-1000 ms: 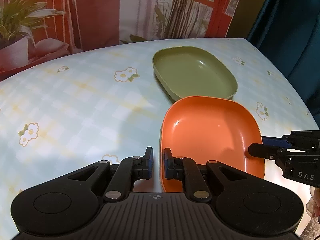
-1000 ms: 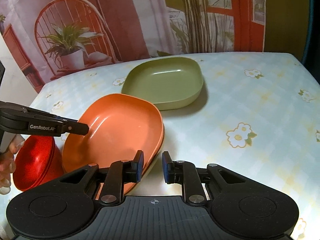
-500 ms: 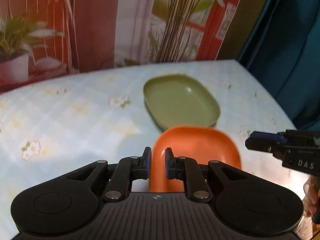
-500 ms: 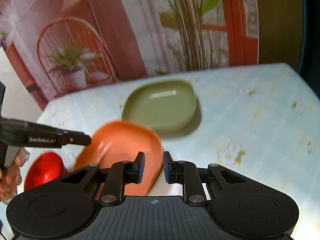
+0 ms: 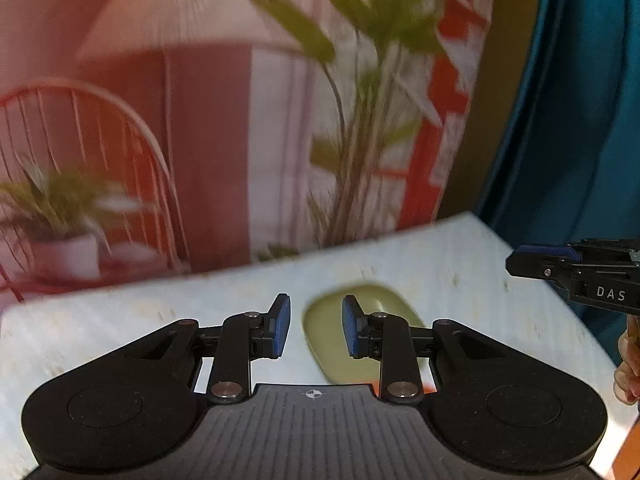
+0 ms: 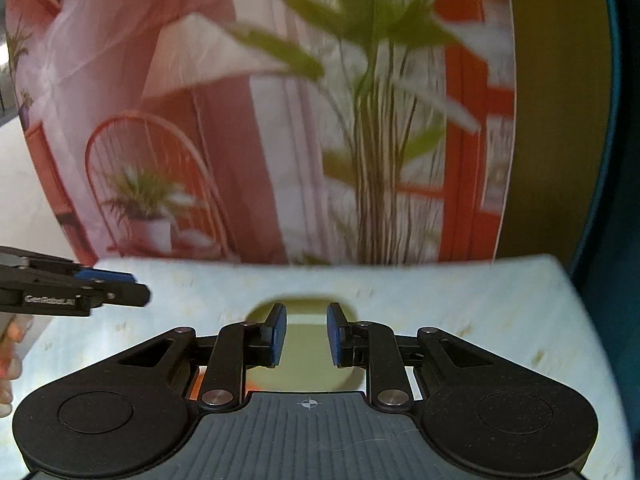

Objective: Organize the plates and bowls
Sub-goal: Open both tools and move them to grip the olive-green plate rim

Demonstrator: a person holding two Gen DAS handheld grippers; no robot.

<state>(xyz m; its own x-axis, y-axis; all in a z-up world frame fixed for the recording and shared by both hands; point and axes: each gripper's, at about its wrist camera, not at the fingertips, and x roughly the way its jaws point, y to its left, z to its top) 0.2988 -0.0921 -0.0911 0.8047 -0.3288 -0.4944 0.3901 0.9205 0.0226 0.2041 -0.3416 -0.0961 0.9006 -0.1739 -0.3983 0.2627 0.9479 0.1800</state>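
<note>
left gripper (image 5: 313,328): parted, empty | right gripper (image 6: 306,334): parted, empty | green plate (image 5: 362,334): on counter (image 5: 100,332), just past both grippers | orange sliver (image 6: 198,382) under gripper body (plate? cannot tell) | progress: judged early-to-middle, stacking unconfirmed, bowls out of view

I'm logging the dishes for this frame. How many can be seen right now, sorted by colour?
Green plate: 1
Orange plate, only a sliver behind the right gripper: 1
Total: 2 dishes in view.
</note>
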